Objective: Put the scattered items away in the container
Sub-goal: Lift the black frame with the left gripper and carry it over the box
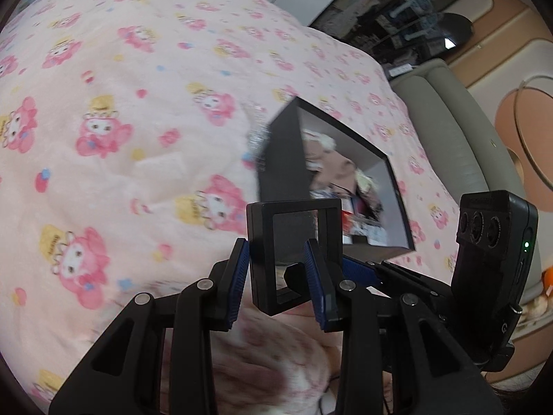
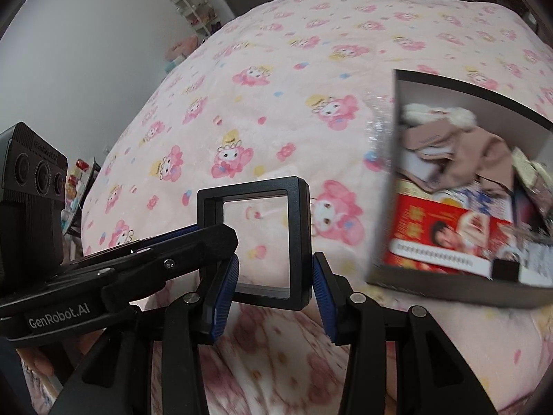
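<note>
A small black square frame [image 1: 293,207] with a clear window hangs above the pink bed, held from both sides. My left gripper [image 1: 278,247] is shut on it, one blue pad on its outer edge and the other across its window. In the right wrist view my right gripper [image 2: 276,259] is shut on the lower sides of the same frame [image 2: 304,228], while the left gripper [image 2: 221,238] clamps its left edge. The right gripper [image 1: 356,266] reaches in from the right in the left wrist view. The open black box [image 1: 387,162] [image 2: 449,292] lies just beyond, with clothes, a red booklet and several small items inside.
A pink cartoon-print blanket [image 1: 138,121] covers the bed under everything. A crinkled clear wrap [image 2: 376,128] lies against the box's near wall. A grey sofa [image 1: 446,131] runs along the bed's right side. Shelves [image 2: 193,3] stand by the white wall.
</note>
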A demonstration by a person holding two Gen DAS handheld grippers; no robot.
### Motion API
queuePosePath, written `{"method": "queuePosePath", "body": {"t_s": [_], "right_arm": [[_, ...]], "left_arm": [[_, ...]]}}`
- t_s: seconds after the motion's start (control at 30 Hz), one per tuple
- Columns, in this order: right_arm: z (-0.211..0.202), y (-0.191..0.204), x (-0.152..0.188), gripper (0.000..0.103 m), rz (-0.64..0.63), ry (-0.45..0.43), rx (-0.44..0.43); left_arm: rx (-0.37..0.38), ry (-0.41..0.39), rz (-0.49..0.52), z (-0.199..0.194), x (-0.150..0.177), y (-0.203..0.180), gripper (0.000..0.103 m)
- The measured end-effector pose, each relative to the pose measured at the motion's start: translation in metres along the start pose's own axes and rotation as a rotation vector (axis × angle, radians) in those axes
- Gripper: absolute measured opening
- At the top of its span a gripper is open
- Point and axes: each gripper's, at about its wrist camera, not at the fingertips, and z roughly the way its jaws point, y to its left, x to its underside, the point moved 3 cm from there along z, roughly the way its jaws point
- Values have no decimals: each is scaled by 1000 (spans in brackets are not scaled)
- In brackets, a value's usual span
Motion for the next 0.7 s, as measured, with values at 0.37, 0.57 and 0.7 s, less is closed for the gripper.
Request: {"method": "queuePosePath", "body": {"t_s": [0.37,0.57,0.7], "right_arm": [[-58,-68,29,39,63,-60,59],[-76,-106,26,39,119,-100,75],[-81,-133,21,39,140,-110,95]], "left_arm": [[55,34,94,40,18,-83,32],[64,73,158,72,9,-120,32],[75,99,176,98,0,-137,33]]}}
